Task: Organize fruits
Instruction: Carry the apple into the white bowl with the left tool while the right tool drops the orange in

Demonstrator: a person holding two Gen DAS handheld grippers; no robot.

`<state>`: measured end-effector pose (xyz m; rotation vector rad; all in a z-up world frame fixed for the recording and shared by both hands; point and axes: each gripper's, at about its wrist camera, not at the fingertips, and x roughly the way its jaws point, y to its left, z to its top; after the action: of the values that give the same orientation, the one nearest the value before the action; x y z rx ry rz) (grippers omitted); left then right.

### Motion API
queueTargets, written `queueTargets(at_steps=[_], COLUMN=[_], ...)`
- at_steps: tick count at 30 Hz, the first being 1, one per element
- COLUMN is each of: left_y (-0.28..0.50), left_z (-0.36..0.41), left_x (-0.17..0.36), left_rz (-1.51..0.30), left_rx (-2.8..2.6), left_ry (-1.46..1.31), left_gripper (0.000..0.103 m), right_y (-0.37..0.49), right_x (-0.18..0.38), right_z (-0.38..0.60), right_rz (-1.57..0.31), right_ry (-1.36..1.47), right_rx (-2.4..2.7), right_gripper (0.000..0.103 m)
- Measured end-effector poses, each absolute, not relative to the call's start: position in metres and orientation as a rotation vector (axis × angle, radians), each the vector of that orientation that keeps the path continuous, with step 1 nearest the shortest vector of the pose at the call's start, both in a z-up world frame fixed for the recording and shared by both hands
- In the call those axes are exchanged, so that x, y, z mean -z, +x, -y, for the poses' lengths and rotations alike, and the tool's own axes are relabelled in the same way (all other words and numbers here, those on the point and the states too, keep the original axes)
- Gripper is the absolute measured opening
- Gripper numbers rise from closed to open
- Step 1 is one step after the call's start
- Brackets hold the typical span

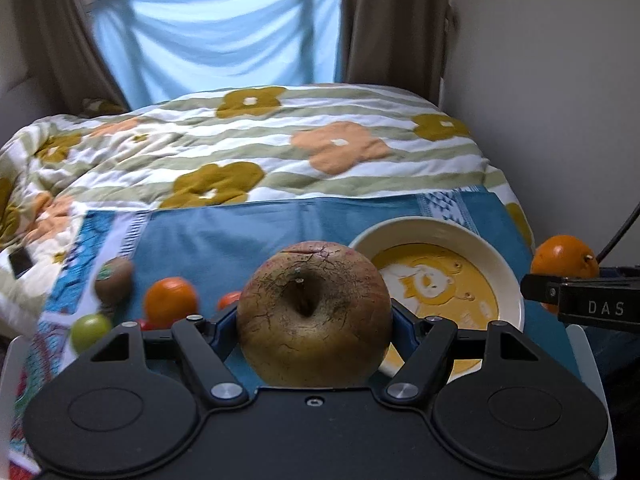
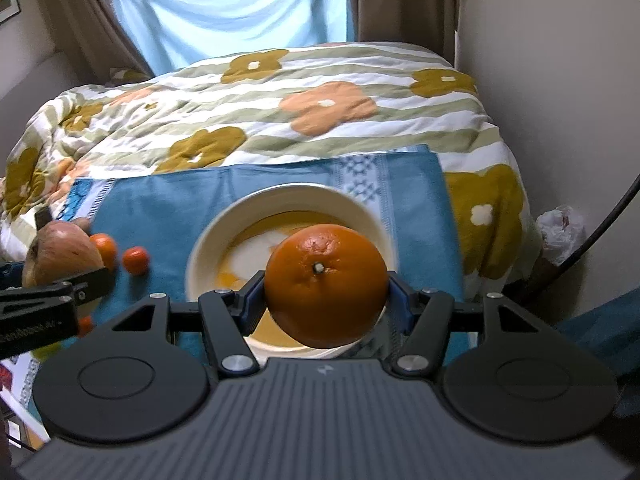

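Right wrist view: right tool (image 2: 326, 290) clamps orange (image 2: 326, 284) over empty bowl (image 2: 208, 240); left tool (image 1: 314, 320) grips apple (image 1: 314, 314); small fruits (image 1: 170, 300) left on bed.

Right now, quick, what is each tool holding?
Left tool: closed on the apple.
Right tool: closed on the big orange, above the bowl.
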<state>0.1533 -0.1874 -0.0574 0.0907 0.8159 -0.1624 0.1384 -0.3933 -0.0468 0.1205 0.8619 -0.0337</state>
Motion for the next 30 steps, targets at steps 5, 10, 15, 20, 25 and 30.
queueTargets(at_steps=[5,10,15,20,25,30], left_y=[0.185,0.215,0.239,0.249,0.249,0.245], left_z=[0.222,0.251,0.275,0.287,0.288,0.278], left_x=[0.077,0.097,0.12,0.137,0.135,0.117], left_rz=[-0.828,-0.838,-0.851,-0.866,-0.849,-0.788], left_rx=[0.194,0.228,0.258,0.282,0.318,0.309], left_ry=[0.131,0.186,0.253,0.302,0.306,0.3], left_gripper=[0.077,0.077,0.077,0.077,0.085,0.102], right_y=[0.161,0.184,0.202,0.21,0.213,0.211], right_x=[0.061,0.074,0.085,0.093,0.097,0.096], right_z=[0.42,0.439,0.454,0.466,0.472,0.473], right_rz=[-0.871,-0.885,-0.897,-0.903,-0.912,-0.914], right_ry=[0.131,0.144,0.162,0.178,0.186,0.187], right_rx=[0.041,0.055,0.064,0.079,0.089,0.092], right_gripper=[0.076,0.076,0.076,0.076,0.076,0.076])
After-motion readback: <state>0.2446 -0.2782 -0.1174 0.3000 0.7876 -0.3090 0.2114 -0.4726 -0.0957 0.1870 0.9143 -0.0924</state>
